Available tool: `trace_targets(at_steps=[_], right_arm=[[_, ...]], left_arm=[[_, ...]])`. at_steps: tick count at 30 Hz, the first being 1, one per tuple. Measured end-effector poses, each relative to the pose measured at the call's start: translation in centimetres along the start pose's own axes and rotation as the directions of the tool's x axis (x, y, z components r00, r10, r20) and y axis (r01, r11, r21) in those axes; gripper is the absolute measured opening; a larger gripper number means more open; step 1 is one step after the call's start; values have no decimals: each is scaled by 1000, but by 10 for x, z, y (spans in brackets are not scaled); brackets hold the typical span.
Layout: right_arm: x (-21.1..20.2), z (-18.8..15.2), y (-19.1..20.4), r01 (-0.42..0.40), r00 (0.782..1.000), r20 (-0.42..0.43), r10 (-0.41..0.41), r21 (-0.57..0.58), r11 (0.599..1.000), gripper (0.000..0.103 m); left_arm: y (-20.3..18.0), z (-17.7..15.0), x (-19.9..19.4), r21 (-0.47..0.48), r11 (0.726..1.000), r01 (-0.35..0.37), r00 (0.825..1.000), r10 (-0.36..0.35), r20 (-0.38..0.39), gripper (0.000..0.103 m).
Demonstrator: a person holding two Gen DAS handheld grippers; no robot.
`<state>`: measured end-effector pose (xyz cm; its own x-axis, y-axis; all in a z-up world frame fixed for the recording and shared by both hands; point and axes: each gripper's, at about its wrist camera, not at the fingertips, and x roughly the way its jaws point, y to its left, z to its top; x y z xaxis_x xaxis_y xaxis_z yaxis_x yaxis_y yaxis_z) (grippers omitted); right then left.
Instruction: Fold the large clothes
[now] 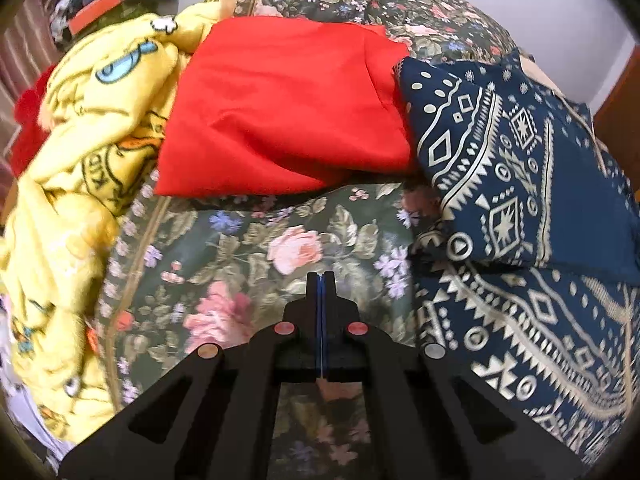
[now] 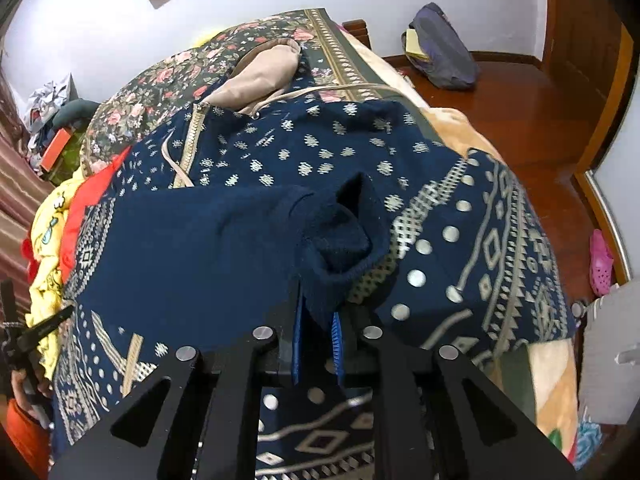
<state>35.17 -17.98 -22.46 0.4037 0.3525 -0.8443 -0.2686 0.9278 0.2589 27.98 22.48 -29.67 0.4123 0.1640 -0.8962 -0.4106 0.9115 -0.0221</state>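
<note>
A navy hooded garment with a cream pattern lies spread across the bed, its beige-lined hood at the far end. One sleeve is folded across the body, and its cuff reaches down between the blue pads of my right gripper. The jaws stand slightly apart, and the right pad's face shows bare beside the cloth. My left gripper is shut with nothing in it and hangs over the floral bedspread. That garment's edge lies to its right.
A folded red cloth and a crumpled yellow cartoon blanket lie beyond and left of the left gripper. Right of the bed are a wooden floor, a backpack, a pink shoe and a white object.
</note>
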Motion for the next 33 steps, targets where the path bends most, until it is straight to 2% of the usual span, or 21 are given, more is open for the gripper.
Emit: trace_targets(at_steps=[5,8,11,14,17,22,24,29,33], right_arm=[[-12,-2,2,122,993,3,-122,-49,991,46],[-26,-3,4,163,986,30,-161,-86,983,53],[-40,-2,5,185,982,55,-180,-109,977,54],[-58,0,6,202,977,93,-192,-115,973,61],[-76,6,3,189,975,139,-175,-97,977,69],[-101,13,-13,184,967,187,-174,-41,982,79],[-105,13,-28,184,966,186,-180,-8,983,81],[-90,5,-73,149,981,107,-159,102,984,81],[-63,-8,-111,57,997,29,-66,249,967,81]], left_arm=[[-7,0,-15,85,996,-27,999,25,25,0],[-21,4,-29,153,987,-47,998,40,54,2],[-36,9,-44,198,979,-44,996,29,80,8],[-51,17,-61,223,975,-15,995,-8,104,19],[-70,27,-78,253,967,5,989,-43,144,36],[-109,43,-103,319,948,14,974,-85,211,72],[-128,50,-107,341,940,7,968,-91,232,80],[-170,55,-101,407,913,17,969,-114,217,81],[-199,54,-81,437,897,70,978,-148,148,81]])
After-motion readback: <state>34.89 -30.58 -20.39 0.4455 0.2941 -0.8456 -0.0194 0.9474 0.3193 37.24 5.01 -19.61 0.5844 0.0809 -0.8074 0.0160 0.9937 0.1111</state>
